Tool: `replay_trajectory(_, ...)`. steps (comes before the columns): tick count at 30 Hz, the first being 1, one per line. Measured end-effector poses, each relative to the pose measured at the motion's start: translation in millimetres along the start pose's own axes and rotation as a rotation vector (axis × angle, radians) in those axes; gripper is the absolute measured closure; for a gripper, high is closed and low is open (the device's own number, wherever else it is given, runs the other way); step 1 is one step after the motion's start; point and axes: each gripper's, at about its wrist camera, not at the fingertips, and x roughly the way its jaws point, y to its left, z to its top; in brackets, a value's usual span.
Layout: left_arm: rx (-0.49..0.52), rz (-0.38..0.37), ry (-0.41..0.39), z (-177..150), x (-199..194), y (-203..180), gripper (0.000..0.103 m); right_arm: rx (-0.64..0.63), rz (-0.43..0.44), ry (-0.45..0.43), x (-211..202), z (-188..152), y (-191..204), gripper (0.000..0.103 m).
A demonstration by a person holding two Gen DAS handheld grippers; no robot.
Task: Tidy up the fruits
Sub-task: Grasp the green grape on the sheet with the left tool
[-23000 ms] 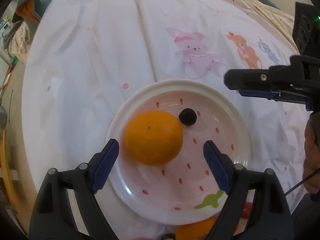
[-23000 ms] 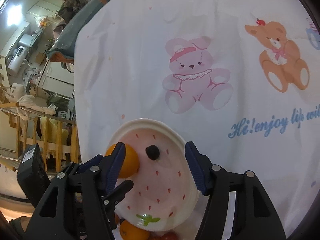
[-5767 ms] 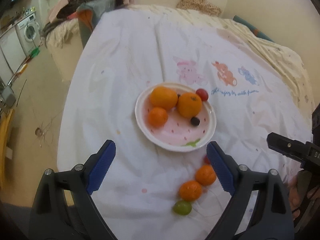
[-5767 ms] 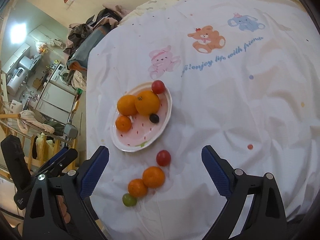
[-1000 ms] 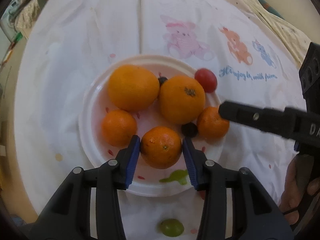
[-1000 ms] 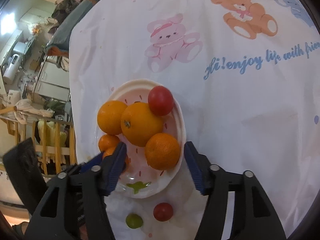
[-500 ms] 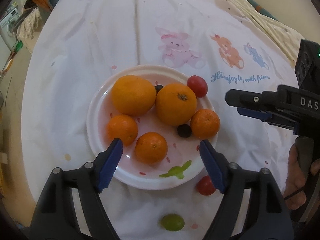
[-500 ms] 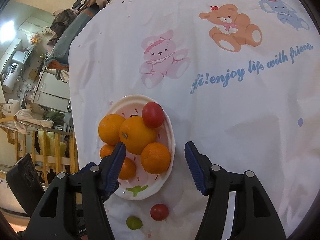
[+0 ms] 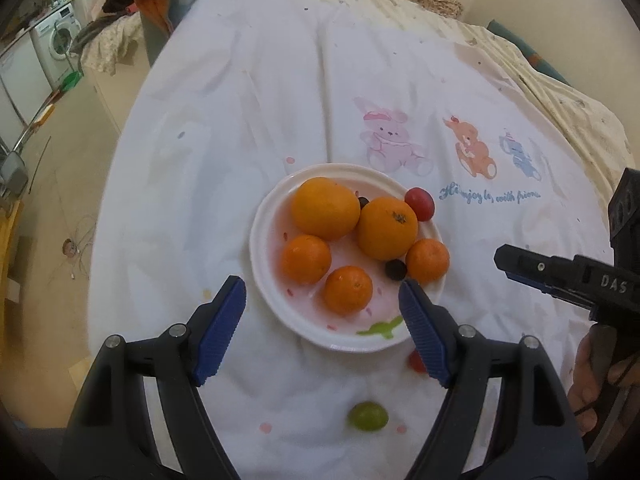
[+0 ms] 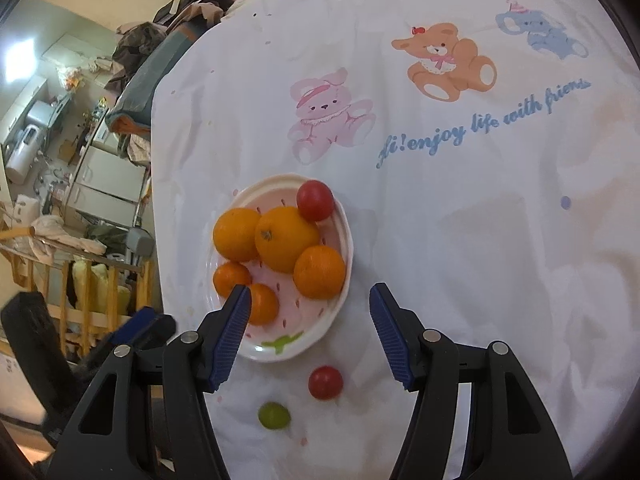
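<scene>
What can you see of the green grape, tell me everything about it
The green grape is small, round to slightly oval, pale yellow-green with a smooth, faintly shiny skin. It lies alone on the white cloth, off the plate, on the near side of it. The red tomato sits close by but apart. Nothing touches it; both grippers are clear of it.

Both grippers point steeply down. The left gripper [image 9: 322, 326] has its jaws wide apart, empty. The right gripper [image 10: 310, 332] is also spread, nothing between its blue pads [image 10: 390, 338].
</scene>
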Motion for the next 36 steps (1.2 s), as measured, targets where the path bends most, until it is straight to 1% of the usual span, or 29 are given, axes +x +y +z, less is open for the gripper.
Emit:
replay_trajectory(4, -0.003, 0.0, -0.008, -14.4, -16.7, 9.4, 0.027, 0.024, 0.004, 0.0, -7.6, -16.3, -3.7, 0.039)
replay_trajectory(8, -0.02, -0.001, -0.005, -24.1, -26.7, 19.4, 0.027, 0.036, -0.003, -0.012, -17.4, -30.2, -6.4, 0.039)
replay_trajectory(12, -0.029, -0.004, 0.004, -35.9, -30.5, 24.6, 0.027, 0.051, -0.009, -0.004, -18.9, -42.6, -9.1, 0.039)
replay_trajectory(15, -0.004, -0.008, 0.051, -48.5, -23.5, 21.9, 0.027, 0.06, -0.021, 0.002, -17.9, -50.1, -10.1, 0.039)
replay_trajectory(19, 0.037, -0.024, 0.119, -68.6, -7.7, 9.9, 0.027, 0.074, -0.032, 0.003, -16.4, -57.3, -11.1, 0.035)
replay_trajectory(22, 0.065, -0.031, 0.115, -79.1, -1.5, -3.1, 0.027, 0.072, -0.04, 0.002, -16.4, -60.0, -10.2, 0.035)
replay_trajectory(25, 0.118, -0.044, 0.154, -87.2, 12.0, -19.0, 0.027, 0.064, -0.048, -0.003, -16.7, -58.3, -9.0, 0.035)
replay_trajectory(29, 0.167, -0.042, 0.188, -95.4, 25.9, -34.4, 0.027, 0.067, -0.054, -0.009, -20.0, -57.3, -12.9, 0.034)
replay_trajectory(32, 0.196, -0.049, 0.213, -99.7, 36.0, -44.8, 0.029, 0.082, -0.045, -0.016, -24.4, -55.8, -16.5, 0.034)
replay_trajectory(33, 0.197, -0.056, 0.224, -100.6, 39.3, -47.3, 0.033, 0.084, -0.042, -0.02, -25.9, -55.1, -17.1, 0.034)
replay_trajectory(34, 0.196, -0.065, 0.236, -101.3, 43.2, -49.6, 0.038, 0.085, -0.04, -0.023, -27.0, -53.9, -17.1, 0.034)
replay_trajectory(36, 0.201, -0.064, 0.25, -102.1, 48.5, -52.4, 0.043, 0.084, -0.039, -0.027, -28.2, -52.7, -16.7, 0.034)
